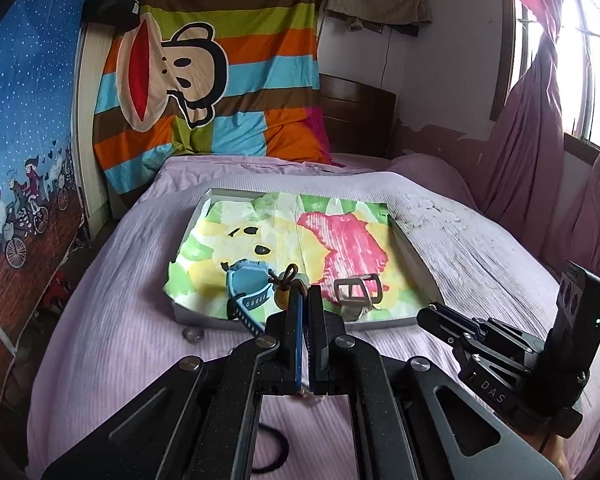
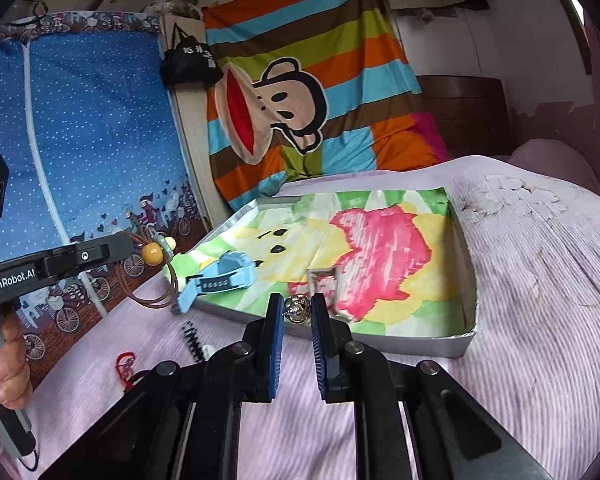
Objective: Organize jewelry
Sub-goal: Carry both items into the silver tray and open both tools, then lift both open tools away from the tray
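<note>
On a lilac bed (image 2: 520, 280), shallow tray (image 2: 466, 272) far; left gripper (image 2: 130, 246) clamped on a corded bead necklace (image 2: 153, 255), right gripper (image 2: 296, 308) pinching a silver trinket (image 2: 297, 309).

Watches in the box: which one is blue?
The blue watch lies at the box's left near corner, strap hanging over the rim. The other watch, nearer the middle, is grey.

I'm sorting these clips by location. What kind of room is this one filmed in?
Most likely a bedroom in a home: the work goes on atop a bed with a lilac cover and a dark wooden headboard, beside a window hung with pink curtains.
</note>
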`<action>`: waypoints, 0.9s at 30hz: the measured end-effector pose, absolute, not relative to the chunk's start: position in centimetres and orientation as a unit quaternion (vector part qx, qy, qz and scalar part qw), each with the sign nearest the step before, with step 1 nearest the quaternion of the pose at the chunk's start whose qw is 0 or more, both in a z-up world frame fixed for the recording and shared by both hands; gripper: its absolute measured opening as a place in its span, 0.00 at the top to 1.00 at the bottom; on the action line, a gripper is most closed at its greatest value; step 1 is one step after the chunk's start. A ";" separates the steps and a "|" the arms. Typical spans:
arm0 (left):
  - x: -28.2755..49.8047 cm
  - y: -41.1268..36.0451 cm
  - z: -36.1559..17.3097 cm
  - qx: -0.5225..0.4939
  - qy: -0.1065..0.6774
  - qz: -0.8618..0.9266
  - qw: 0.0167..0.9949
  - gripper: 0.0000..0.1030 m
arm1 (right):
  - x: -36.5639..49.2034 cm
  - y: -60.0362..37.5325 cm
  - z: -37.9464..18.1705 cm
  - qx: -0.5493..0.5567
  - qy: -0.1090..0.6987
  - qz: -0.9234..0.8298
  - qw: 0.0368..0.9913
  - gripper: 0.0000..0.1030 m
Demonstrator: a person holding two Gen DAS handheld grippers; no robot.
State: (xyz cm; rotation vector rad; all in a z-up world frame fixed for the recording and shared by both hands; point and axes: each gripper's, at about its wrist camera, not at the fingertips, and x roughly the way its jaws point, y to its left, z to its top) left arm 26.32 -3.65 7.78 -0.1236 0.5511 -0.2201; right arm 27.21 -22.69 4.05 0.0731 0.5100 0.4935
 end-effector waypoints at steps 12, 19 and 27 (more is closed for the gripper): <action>33.7 -6.2 2.8 -0.060 0.310 -0.113 0.942 0.99 | 32.7 -24.3 0.5 0.041 0.294 0.185 0.937 0.87; 35.5 -6.1 0.6 -0.058 0.334 -0.104 0.935 0.99 | 33.8 -23.0 -1.0 0.030 0.325 0.181 0.928 0.87; 35.3 -6.0 -1.5 -0.052 0.350 -0.101 0.930 0.99 | 33.8 -22.9 -1.0 0.030 0.325 0.180 0.928 0.83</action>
